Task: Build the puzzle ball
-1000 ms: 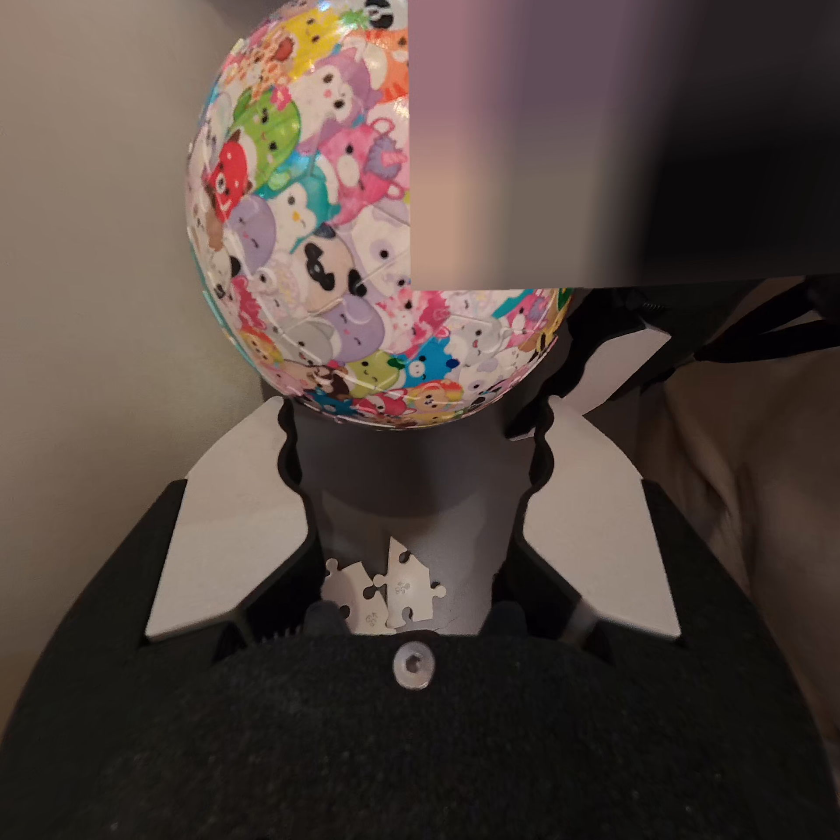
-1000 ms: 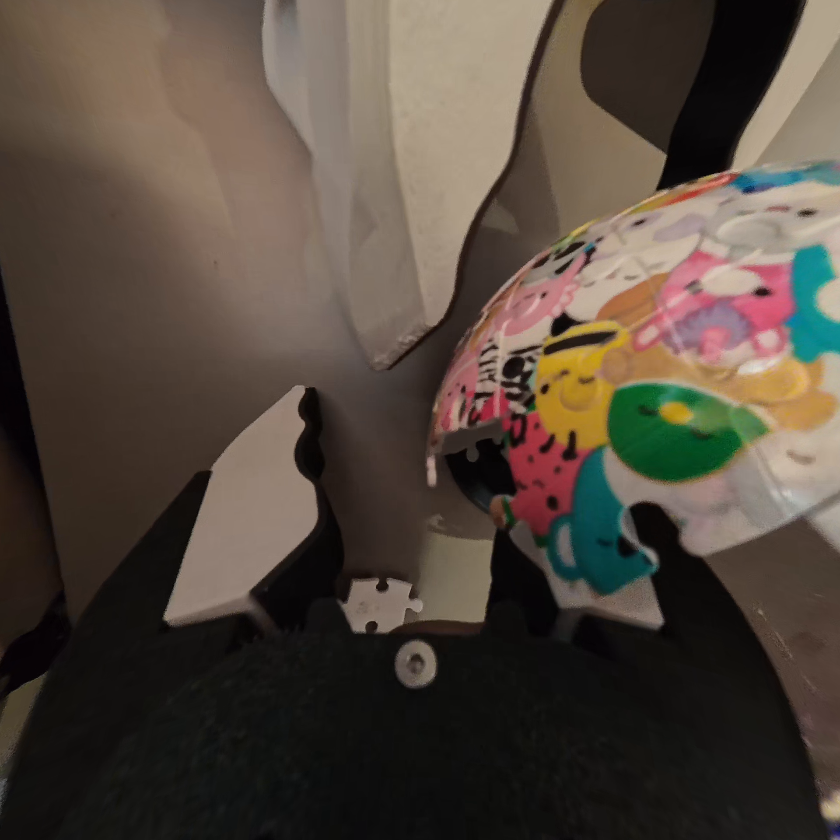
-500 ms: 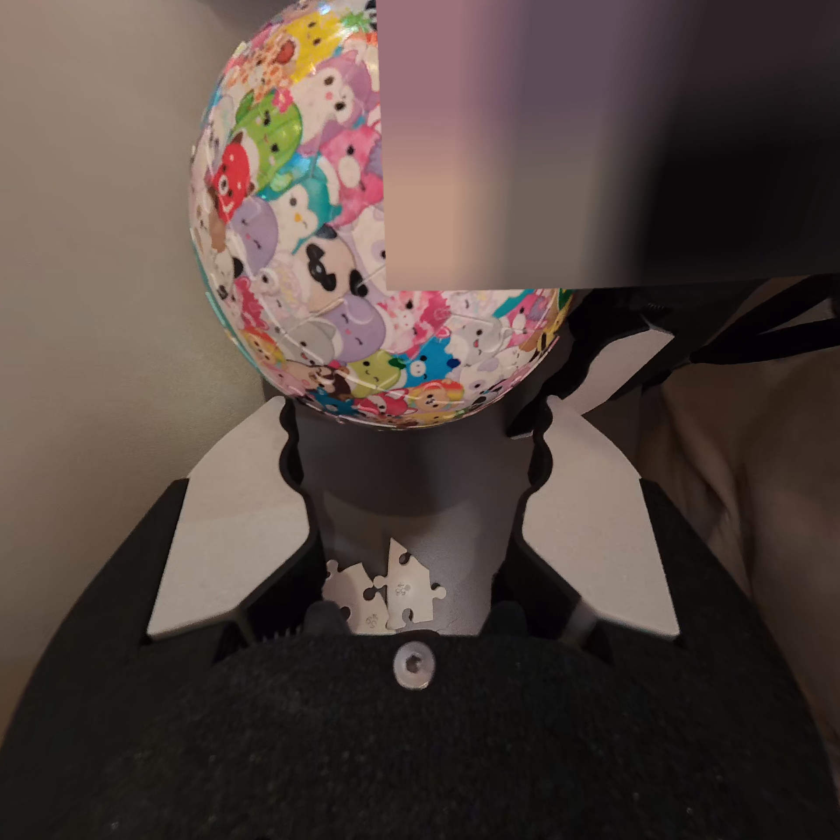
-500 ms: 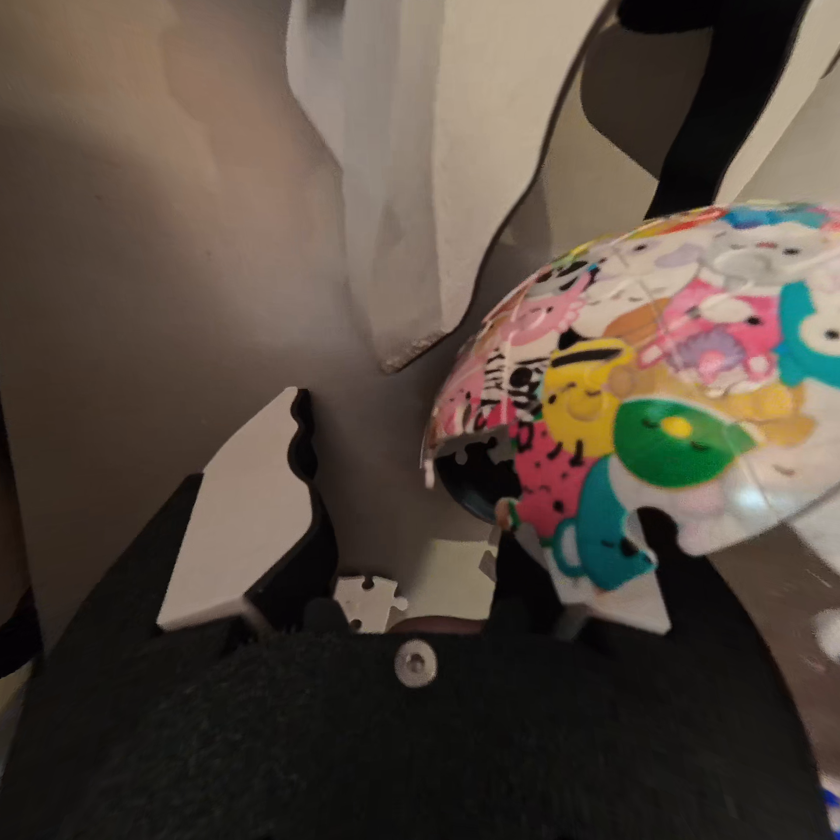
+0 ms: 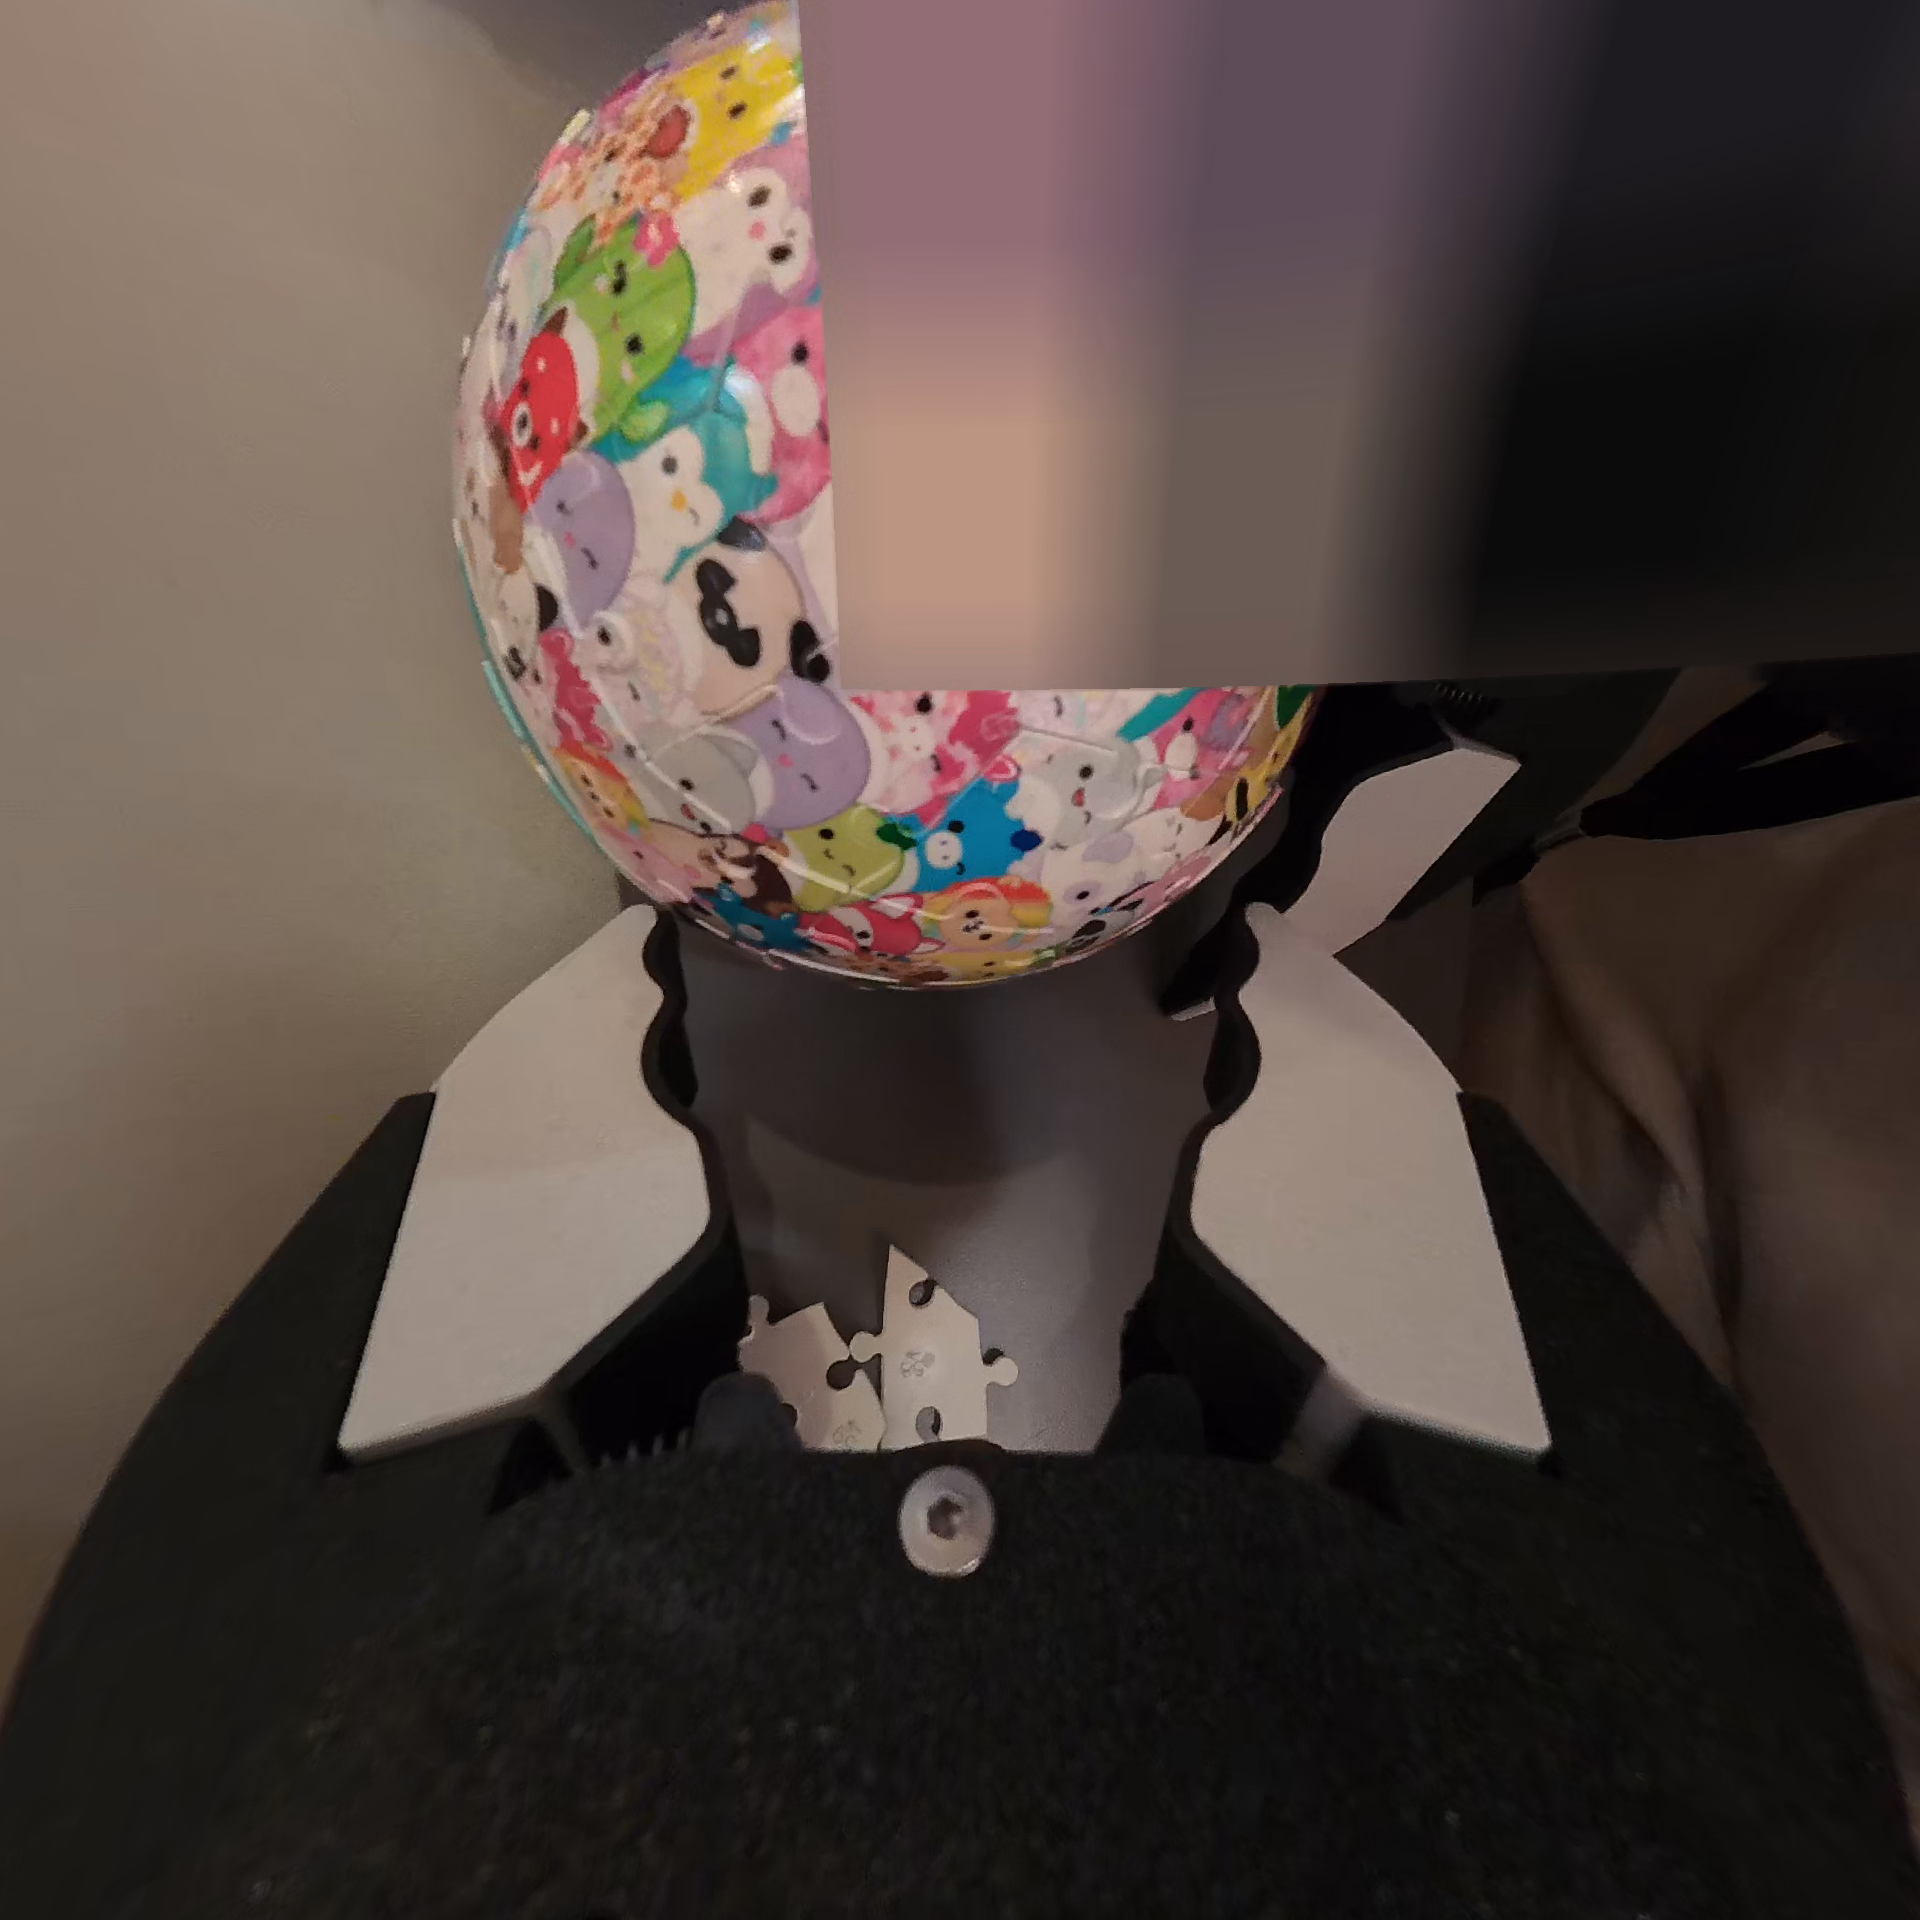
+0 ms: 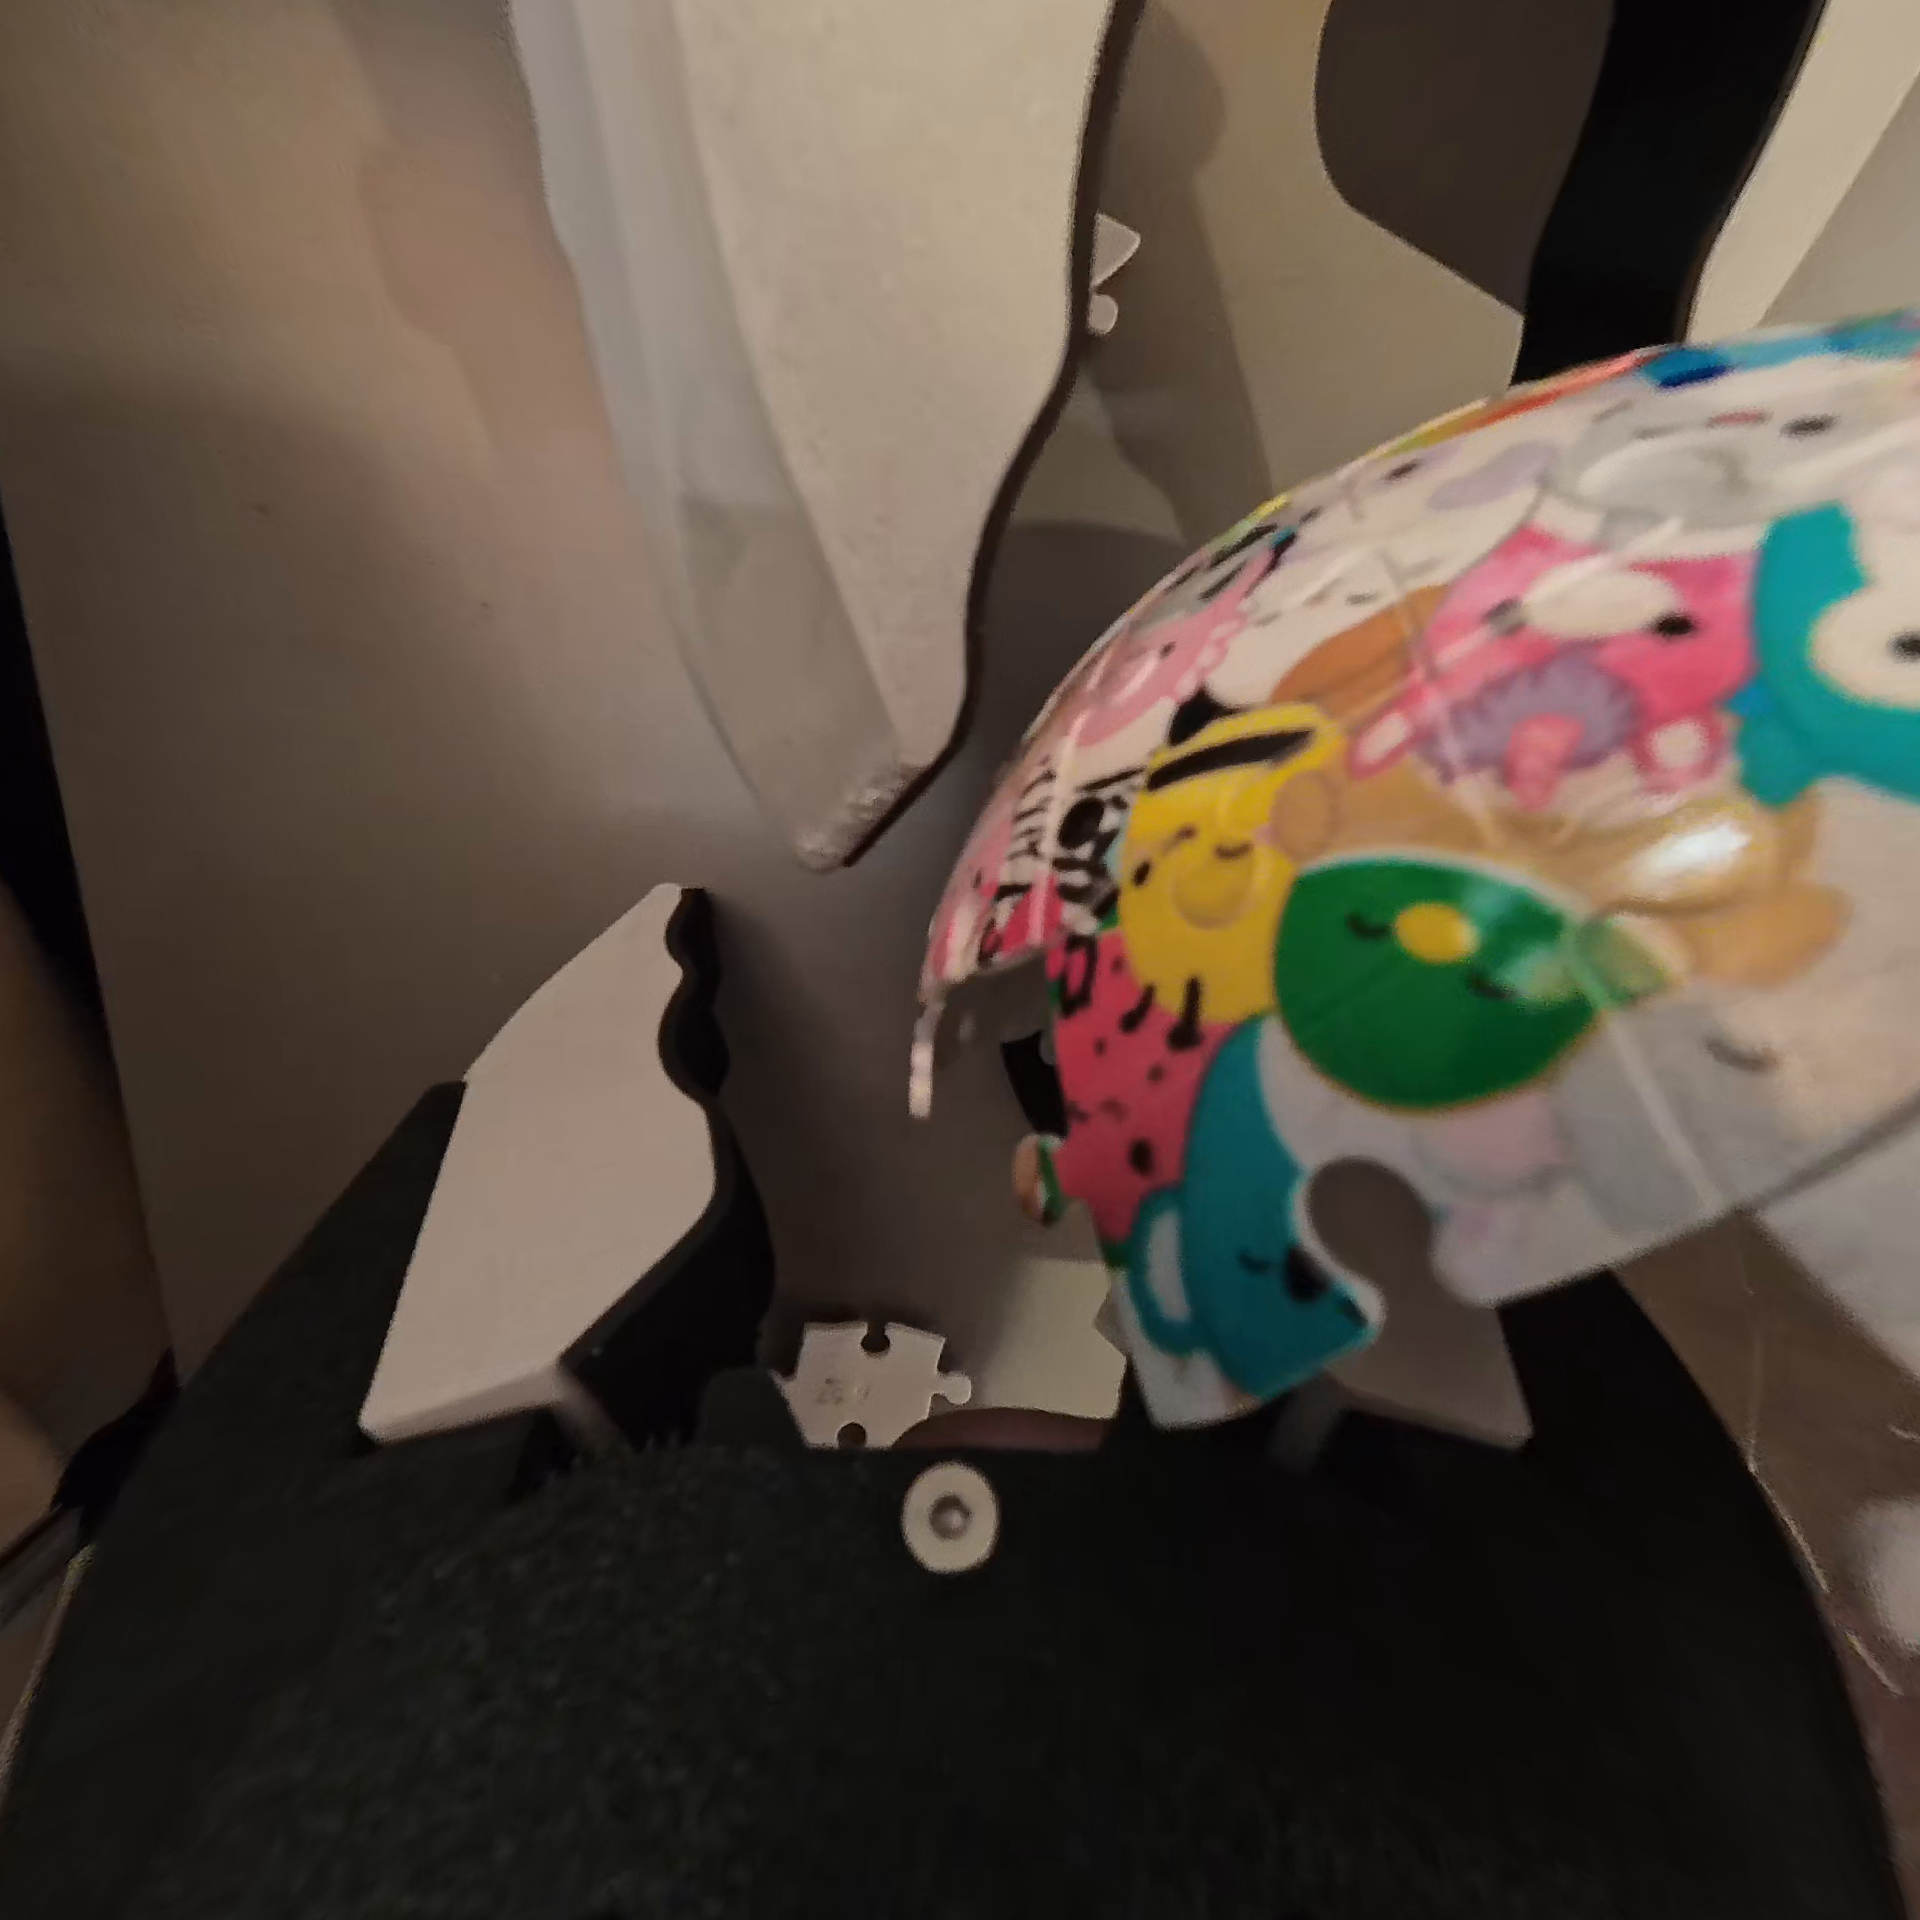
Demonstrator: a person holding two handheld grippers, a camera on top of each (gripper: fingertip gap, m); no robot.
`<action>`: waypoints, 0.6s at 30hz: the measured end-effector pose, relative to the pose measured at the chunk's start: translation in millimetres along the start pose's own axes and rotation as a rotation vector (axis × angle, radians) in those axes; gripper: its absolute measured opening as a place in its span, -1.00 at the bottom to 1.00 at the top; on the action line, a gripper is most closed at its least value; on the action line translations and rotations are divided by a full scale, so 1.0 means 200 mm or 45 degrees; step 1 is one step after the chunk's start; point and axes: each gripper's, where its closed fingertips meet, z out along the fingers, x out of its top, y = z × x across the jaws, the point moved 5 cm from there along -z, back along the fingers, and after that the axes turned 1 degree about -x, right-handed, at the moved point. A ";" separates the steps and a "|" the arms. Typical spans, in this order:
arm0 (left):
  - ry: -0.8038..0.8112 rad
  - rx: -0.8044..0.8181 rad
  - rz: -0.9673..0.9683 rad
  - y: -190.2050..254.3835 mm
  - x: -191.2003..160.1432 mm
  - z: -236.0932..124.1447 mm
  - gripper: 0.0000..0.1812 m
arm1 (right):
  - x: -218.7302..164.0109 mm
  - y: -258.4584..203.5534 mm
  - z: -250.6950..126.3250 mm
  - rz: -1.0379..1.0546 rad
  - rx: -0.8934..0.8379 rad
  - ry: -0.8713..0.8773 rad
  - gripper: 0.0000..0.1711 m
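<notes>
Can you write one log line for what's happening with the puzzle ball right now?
puzzle ball: unfinished, gap at edge | left gripper: open, just below ball | right gripper: open, by gap | loose pieces: on surface

The puzzle ball (image 5: 727, 665) is the landmark. In the left wrist view a laid-over blurred patch covers its upper right part, and its top runs past the frame's edge. Below it, two loose pale puzzle pieces (image 5: 883, 1371) lie partly behind the black body of the left gripper (image 5: 945, 997), so their near edges cannot be seen. In the right wrist view the ball (image 6: 1455, 883) is soft with blur and cut off at the right edge; it hides the right finger of the right gripper (image 6: 914, 1091), so that gripper's spread cannot be told. Left of the ball's ragged open edge, one pale piece (image 6: 868, 1387) is half hidden by the gripper body.
</notes>
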 end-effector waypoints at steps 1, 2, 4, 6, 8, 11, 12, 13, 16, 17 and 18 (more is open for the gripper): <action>-0.001 0.000 0.000 0.00 0.00 0.00 0.07 | 0.00 0.00 0.00 -0.002 0.001 0.003 0.06; -0.002 0.001 0.001 0.00 0.00 0.00 0.07 | 0.00 0.00 0.00 -0.003 0.002 0.005 0.06; -0.004 0.004 0.001 0.00 0.00 0.00 0.07 | 0.00 0.00 0.00 -0.015 0.008 0.002 0.06; -0.005 0.008 0.003 0.00 0.00 0.00 0.07 | 0.00 0.00 0.00 -0.030 0.011 0.005 0.06; -0.008 0.009 0.004 0.00 0.00 0.00 0.07 | 0.00 -0.01 0.00 -0.045 0.015 0.012 0.00; -0.010 0.013 0.006 0.00 0.00 0.01 0.08 | 0.00 -0.02 -0.01 -0.060 0.014 0.016 0.00; -0.011 0.015 0.007 0.00 0.00 0.01 0.08 | 0.00 -0.02 -0.01 -0.056 0.015 0.016 0.00; -0.013 0.016 0.008 0.00 0.00 0.01 0.08 | 0.00 -0.02 -0.01 -0.056 0.016 0.020 0.00; -0.013 0.018 0.010 0.00 0.00 0.01 0.09 | 0.00 -0.02 0.00 -0.041 0.014 0.035 0.01; -0.013 0.019 0.011 0.00 0.00 0.01 0.09 | 0.00 -0.02 0.00 -0.037 0.013 0.041 0.01; -0.013 0.018 0.011 0.00 0.00 0.01 0.09 | 0.00 -0.02 0.00 -0.032 0.013 0.045 0.01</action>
